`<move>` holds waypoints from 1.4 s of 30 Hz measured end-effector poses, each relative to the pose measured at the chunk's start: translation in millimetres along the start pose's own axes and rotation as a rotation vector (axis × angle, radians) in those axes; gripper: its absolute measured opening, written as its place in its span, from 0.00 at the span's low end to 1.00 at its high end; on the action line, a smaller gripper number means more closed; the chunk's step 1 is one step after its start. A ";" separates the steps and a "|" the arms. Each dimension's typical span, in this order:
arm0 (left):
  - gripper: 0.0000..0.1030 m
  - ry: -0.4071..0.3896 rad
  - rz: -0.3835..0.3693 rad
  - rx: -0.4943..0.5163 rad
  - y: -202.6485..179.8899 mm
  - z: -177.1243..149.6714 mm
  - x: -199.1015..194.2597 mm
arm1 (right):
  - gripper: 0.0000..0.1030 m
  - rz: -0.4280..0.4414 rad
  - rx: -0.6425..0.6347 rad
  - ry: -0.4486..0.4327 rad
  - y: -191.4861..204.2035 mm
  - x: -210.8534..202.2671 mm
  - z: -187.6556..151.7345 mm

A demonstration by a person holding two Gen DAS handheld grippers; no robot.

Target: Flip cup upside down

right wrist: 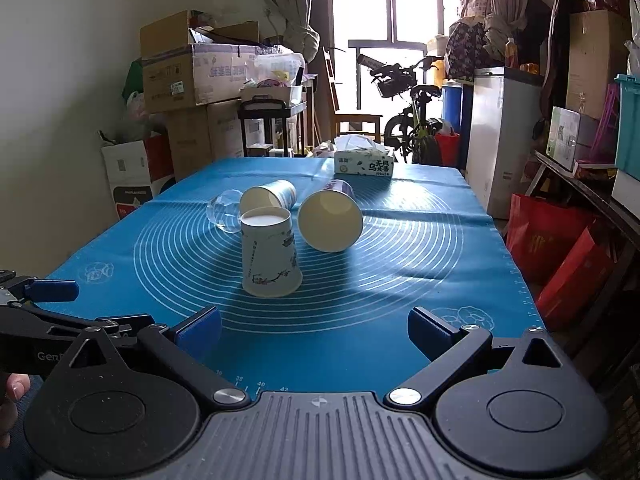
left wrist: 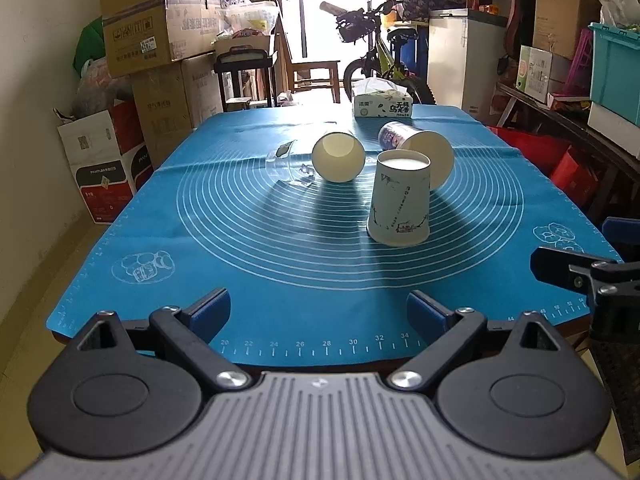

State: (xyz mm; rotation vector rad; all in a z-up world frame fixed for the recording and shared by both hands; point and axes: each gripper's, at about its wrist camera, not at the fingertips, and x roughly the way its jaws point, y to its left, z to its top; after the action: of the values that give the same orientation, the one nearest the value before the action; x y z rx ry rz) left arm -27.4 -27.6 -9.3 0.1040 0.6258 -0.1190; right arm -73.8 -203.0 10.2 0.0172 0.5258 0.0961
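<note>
A printed paper cup (left wrist: 399,198) stands upside down on the blue mat (left wrist: 248,248), base up; it also shows in the right wrist view (right wrist: 270,252). Two paper cups lie on their sides behind it, mouths toward me: one at left (left wrist: 338,157) (right wrist: 267,197), one at right (left wrist: 420,150) (right wrist: 330,220). A clear glass cup (left wrist: 286,164) (right wrist: 224,210) lies on its side at far left. My left gripper (left wrist: 318,312) is open and empty near the mat's front edge. My right gripper (right wrist: 314,330) is open and empty, also short of the cups.
A tissue box (left wrist: 382,102) (right wrist: 363,162) stands at the mat's far edge. Cardboard boxes (left wrist: 160,32) line the left wall. A bicycle (left wrist: 380,52) and a white cabinet (left wrist: 460,60) stand behind the table. Red bags (right wrist: 560,248) sit at the right.
</note>
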 end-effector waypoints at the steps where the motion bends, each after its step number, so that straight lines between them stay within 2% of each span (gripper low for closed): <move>1: 0.91 -0.001 0.000 -0.001 0.0 -0.6 -0.1 | 0.98 -0.001 -0.001 0.001 0.1 -0.1 0.0; 42: 0.91 0.013 -0.005 0.013 0.1 0.3 2.3 | 0.98 -0.005 0.014 0.010 -4.1 4.6 -0.6</move>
State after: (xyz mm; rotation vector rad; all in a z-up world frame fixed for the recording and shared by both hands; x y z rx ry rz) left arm -25.4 -27.8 -10.4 0.1160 0.6382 -0.1272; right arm -69.7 -206.6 7.2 0.0286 0.5367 0.0876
